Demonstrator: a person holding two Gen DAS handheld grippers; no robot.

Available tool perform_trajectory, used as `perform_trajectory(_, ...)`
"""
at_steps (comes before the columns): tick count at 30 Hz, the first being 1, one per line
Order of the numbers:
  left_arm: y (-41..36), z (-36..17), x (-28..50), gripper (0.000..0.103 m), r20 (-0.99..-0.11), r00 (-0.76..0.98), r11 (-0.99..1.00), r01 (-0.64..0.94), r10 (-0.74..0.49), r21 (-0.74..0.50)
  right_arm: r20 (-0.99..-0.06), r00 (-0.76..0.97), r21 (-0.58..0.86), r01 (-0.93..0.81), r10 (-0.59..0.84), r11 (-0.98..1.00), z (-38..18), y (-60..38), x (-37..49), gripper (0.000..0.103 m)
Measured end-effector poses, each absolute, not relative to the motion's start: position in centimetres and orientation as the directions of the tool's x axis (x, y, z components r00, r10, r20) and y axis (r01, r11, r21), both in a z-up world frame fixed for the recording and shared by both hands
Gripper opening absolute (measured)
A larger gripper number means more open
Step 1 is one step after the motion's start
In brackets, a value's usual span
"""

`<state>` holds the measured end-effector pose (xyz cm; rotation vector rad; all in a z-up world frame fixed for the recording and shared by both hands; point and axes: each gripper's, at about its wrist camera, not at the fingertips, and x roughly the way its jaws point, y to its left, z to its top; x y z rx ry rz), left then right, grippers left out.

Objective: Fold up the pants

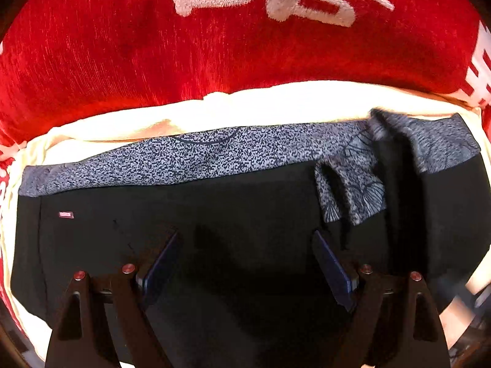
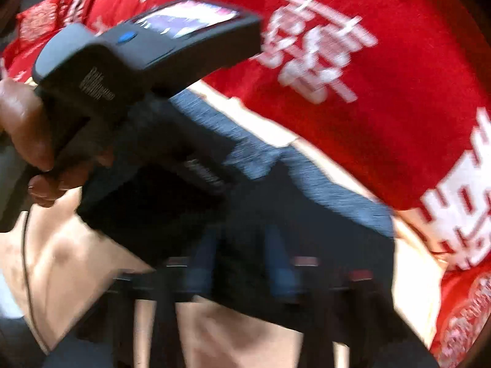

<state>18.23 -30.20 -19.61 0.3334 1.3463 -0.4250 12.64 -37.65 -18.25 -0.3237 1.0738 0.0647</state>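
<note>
The black pants (image 1: 214, 214) with their speckled grey band lie folded on a cream sheet (image 1: 276, 104) over a red blanket (image 1: 214, 52). The left gripper (image 1: 245, 245) hangs above them with its fingers spread and nothing between, probably ready to press or pinch the next fold. The right gripper (image 2: 242, 251) is too blurred to tell whether it holds cloth; the left one's body crosses its view.

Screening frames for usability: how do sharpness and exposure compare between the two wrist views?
Left wrist view: sharp, the pants print crisp, but the cream sheet is blown out and edges bow from fisheye. Right wrist view: heavy motion smear over the pants, the right tongs and the other device.
</note>
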Motion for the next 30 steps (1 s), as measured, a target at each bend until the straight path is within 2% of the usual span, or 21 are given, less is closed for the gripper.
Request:
perform_trajectory(3, -30.7, -19.7, 18.5, 0.087, -0.980, 0.175, 0.880, 0.476, -0.092, 0.002, -0.878, 0.475, -0.164, -0.174, -0.063, 0.971, -16.7, -38.7, 13.1, 0.011)
perform_trajectory(7, -31.3, -19.9, 18.9, 0.087, -0.977, 0.191, 0.877, 0.481, -0.092, 0.011, -0.879, 0.474, -0.037, -0.179, 0.053, 0.983, -14.3, -39.2, 12.5, 0.011)
perform_trajectory(9, -31.1, -20.1, 19.2, 0.088, -0.977, 0.185, 0.883, 0.470, -0.109, -0.010, -0.893, 0.445, -0.030, -0.196, 0.062, 0.980, -14.9, -38.5, 12.0, 0.011)
perform_trajectory(10, -31.1, -20.2, 19.4, 0.094, -0.977, 0.185, 0.886, 0.463, -0.106, -0.008, -0.900, 0.431, -0.026, -0.200, 0.065, 0.979, -15.4, -38.3, 11.9, 0.011)
perform_trajectory(13, -30.2, -20.0, 20.1, 0.095, -0.979, 0.175, 0.898, 0.440, -0.108, -0.020, -0.915, 0.397, -0.010, -0.202, 0.073, 0.979, -17.6, -37.4, 11.9, 0.011)
perform_trajectory(16, -29.3, -19.0, 20.8, 0.095, -0.977, 0.201, 0.900, 0.436, -0.078, 0.017, -0.915, 0.397, -0.010, -0.195, 0.070, 0.981, -18.5, -36.8, 12.0, 0.012)
perform_trajectory(20, -28.6, -15.7, 21.3, 0.095, -0.969, 0.236, 0.893, 0.449, -0.071, 0.044, -0.914, 0.389, 0.035, -0.216, 0.119, 0.976, -17.9, -36.7, 12.1, 0.021)
perform_trajectory(22, -28.9, -14.1, 21.3, 0.095, -0.964, 0.252, 0.885, 0.464, -0.088, 0.041, -0.912, 0.379, 0.067, -0.239, 0.157, 0.969, -16.5, -36.7, 11.6, 0.033)
perform_trajectory(23, -29.3, -13.1, 21.3, 0.095, -0.961, 0.256, 0.878, 0.477, -0.103, 0.033, -0.905, 0.387, 0.090, -0.233, 0.177, 0.968, -15.6, -37.1, 11.3, 0.035)
perform_trajectory(26, -31.3, -10.9, 21.1, 0.095, -0.956, 0.253, 0.850, 0.526, -0.145, 0.010, -0.875, 0.453, 0.141, -0.102, 0.173, 0.985, -12.8, -41.2, 10.3, 0.035)
perform_trajectory(30, -35.4, -9.5, 19.2, 0.095, -0.952, 0.214, 0.807, 0.587, -0.220, -0.055, -0.882, 0.465, 0.203, 0.234, 0.074, 0.951, -12.5, -52.0, 10.1, 0.033)
